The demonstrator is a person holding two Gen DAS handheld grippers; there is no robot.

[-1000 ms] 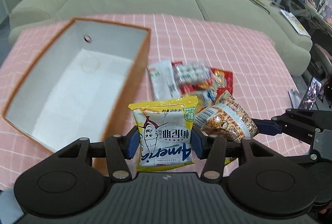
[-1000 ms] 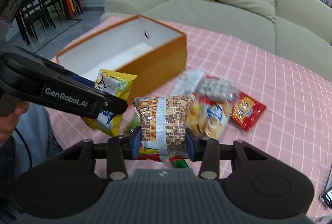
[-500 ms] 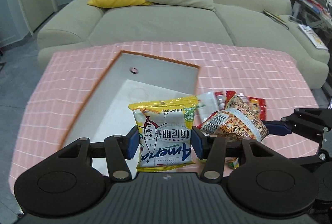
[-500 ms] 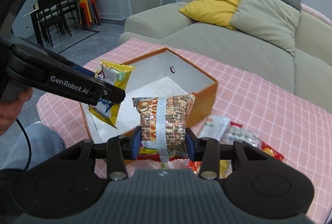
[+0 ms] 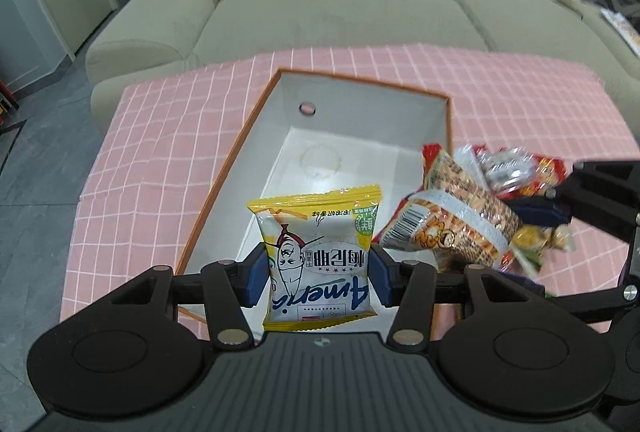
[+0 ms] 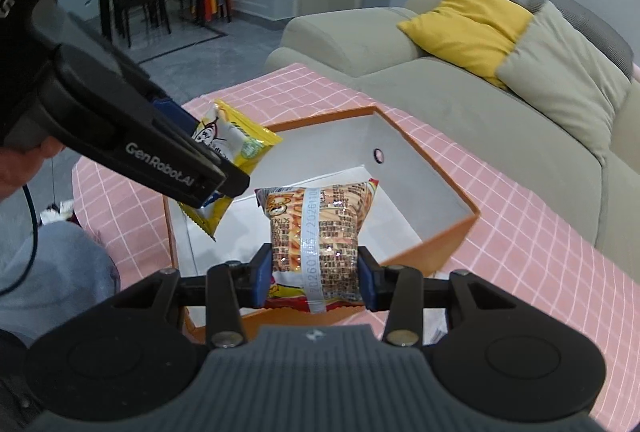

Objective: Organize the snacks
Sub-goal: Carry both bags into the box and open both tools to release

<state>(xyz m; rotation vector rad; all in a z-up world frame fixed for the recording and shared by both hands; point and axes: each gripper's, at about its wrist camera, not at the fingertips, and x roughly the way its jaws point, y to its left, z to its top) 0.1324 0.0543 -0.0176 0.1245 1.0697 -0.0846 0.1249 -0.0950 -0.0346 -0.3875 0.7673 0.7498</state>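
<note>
Two snack packets held over the empty box.

The yellow packet (image 5: 318, 252) was clamped in the left gripper (image 5: 318, 274) and the orange packet (image 6: 316, 236) in the right gripper (image 6: 314, 278), both at frame centre above the box (image 5: 447, 120). Nothing was yet boxed; a blurred heap of snacks (image 5: 516, 172), count unclear, remained at right. No obstruction was noted.

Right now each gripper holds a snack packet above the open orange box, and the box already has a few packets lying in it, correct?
Not quite. The orange box holds no packets: the left wrist view shows its white floor bare. The rest stands: the left gripper grips the yellow packet and the right gripper the orange packet, both above the box.
</note>
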